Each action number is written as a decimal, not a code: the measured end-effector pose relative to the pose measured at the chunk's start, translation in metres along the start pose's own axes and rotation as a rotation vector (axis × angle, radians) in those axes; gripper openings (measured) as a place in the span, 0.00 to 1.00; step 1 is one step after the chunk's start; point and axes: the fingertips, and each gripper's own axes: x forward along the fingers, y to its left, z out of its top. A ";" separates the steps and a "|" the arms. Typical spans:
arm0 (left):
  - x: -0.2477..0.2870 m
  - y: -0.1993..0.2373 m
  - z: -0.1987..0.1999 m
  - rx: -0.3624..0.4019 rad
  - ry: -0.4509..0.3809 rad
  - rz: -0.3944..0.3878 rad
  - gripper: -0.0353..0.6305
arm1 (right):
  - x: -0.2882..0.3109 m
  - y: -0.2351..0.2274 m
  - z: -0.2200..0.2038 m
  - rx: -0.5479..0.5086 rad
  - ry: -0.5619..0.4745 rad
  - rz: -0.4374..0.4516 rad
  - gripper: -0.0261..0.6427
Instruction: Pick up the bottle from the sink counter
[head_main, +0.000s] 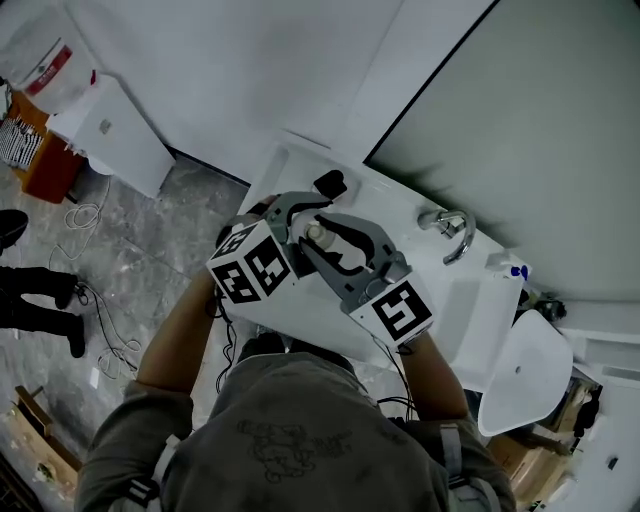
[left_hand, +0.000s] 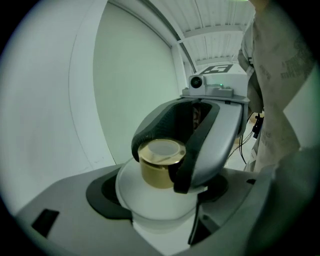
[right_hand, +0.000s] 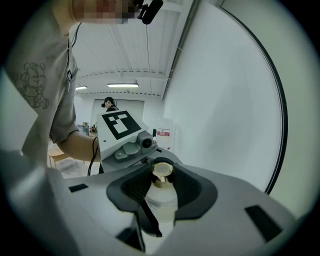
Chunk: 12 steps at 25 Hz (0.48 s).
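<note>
A small white bottle (head_main: 316, 233) with a gold cap (left_hand: 160, 162) is held up over the sink counter (head_main: 320, 310) between both grippers. In the left gripper view its white body (left_hand: 150, 197) fills the gap between my left gripper's (left_hand: 160, 197) dark pads, and the right gripper's jaws hug the cap and neck from the far side. In the right gripper view the bottle (right_hand: 162, 200) stands between my right gripper's (right_hand: 164, 192) pads, which touch its sides. In the head view the left gripper (head_main: 300, 222) and right gripper (head_main: 335, 245) face each other.
A chrome faucet (head_main: 450, 228) stands to the right on the counter, and a dark object (head_main: 330, 183) lies at its far end. A blue-topped item (head_main: 517, 271) and a white oval lid (head_main: 525, 375) are further right. Cables (head_main: 85, 215) lie on the grey floor.
</note>
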 end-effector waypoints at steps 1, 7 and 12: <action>-0.004 -0.001 0.005 0.011 0.001 0.011 0.58 | -0.003 0.002 0.006 -0.009 -0.005 -0.003 0.25; -0.021 -0.018 0.027 0.030 -0.012 0.023 0.58 | -0.021 0.019 0.027 -0.017 -0.024 -0.015 0.25; -0.030 -0.033 0.035 0.050 -0.009 0.027 0.58 | -0.031 0.033 0.035 -0.007 -0.030 -0.020 0.25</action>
